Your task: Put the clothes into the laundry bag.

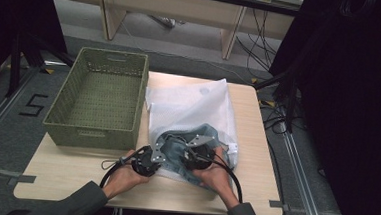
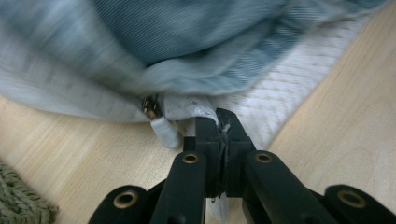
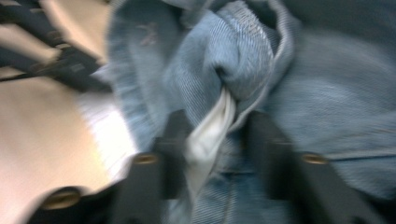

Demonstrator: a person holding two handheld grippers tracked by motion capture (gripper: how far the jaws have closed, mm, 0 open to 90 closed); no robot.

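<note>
High view: denim garment (image 1: 195,155) half out of mesh bag (image 1: 191,107) on table (image 1: 253,191); basket (image 1: 99,97) holds nothing yet.
Left gripper view: left gripper (image 2: 219,122) pinches bag edge.
Right gripper view: right gripper (image 3: 215,128) straddles denim, jaws apart; grip pending.

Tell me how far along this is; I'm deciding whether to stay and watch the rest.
Done: nothing is in the green basket. The denim garment sits partly out of the white mesh bag. In hand: the left gripper is shut on the bag's edge, and the right gripper has denim and white cloth between its jaws, though blur hides whether they grip. Left: probably pulling the garment free.
</note>
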